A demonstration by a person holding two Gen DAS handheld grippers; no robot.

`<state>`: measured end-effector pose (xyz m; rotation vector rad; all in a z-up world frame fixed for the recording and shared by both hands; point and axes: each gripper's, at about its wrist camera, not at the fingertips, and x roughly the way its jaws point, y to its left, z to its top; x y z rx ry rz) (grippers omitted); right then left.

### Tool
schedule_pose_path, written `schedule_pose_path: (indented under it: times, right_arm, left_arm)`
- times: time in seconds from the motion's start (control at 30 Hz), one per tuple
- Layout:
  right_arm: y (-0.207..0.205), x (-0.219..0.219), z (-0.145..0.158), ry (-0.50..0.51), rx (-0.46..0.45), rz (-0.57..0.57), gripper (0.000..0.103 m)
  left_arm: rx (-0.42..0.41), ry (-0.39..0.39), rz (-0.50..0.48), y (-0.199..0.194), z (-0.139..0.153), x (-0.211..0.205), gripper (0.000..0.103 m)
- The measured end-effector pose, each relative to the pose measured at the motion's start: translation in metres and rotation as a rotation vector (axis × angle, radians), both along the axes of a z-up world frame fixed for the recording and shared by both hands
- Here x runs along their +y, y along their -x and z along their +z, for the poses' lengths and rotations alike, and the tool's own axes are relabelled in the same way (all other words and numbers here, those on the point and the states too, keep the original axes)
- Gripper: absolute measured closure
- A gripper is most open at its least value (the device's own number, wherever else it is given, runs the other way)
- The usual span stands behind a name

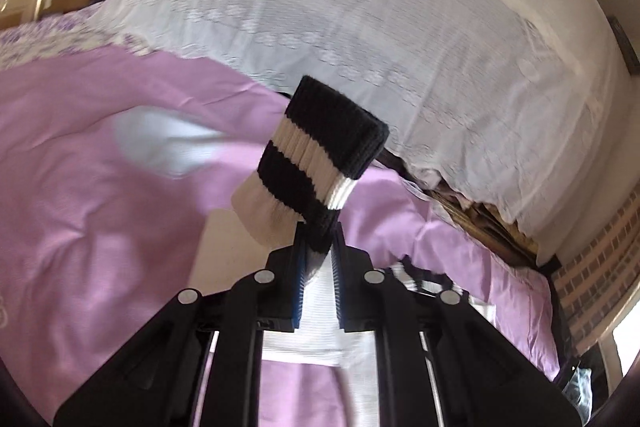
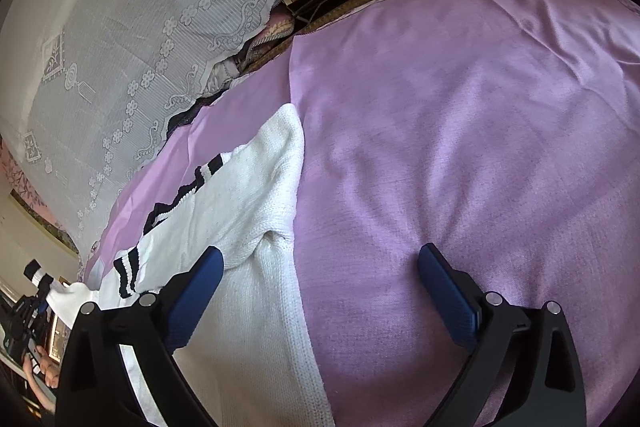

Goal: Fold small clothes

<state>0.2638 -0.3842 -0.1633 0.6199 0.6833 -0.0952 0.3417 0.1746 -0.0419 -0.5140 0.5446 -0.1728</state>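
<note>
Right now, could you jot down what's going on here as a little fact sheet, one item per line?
Surface: purple bedspread
Garment: white knit sweater with black-and-white striped trim, lying partly spread
Left gripper: shut on the striped cuff, sleeve end lifted off the bed
Right gripper: open, holding nothing, one finger over the sweater, the other over bare bedspread
Behind: white lace cover over a pile
Fold: not yet finished

one white sweater (image 2: 256, 227) — two grippers, one purple sheet (image 2: 460, 147)
</note>
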Motion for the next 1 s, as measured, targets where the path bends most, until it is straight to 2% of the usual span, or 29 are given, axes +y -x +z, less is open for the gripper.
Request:
schedule_pose_path:
  times: [0.37,0.67,0.83,1.0]
  right_arm:
    - [-0.006,0.004,0.001,0.026,0.028,0.007,0.003]
    - [-0.009,0.003,0.000,0.034,0.040,0.010,0.003]
    - [-0.010,0.003,0.000,0.024,0.038,0.011,0.003]
    - [-0.010,-0.001,-0.001,0.006,0.032,0.012,0.003]
  left_arm:
    - [-0.030,-0.073,-0.159,-0.011,0.033,-0.131,0.092]
    - [-0.065,-0.074,-0.283,-0.008,0.057,-0.221,0.092]
    - [-0.076,-0.058,-0.357,-0.004,0.055,-0.274,0.092]
    - [-0.042,-0.046,-0.417,-0.003,0.031,-0.319,0.092]
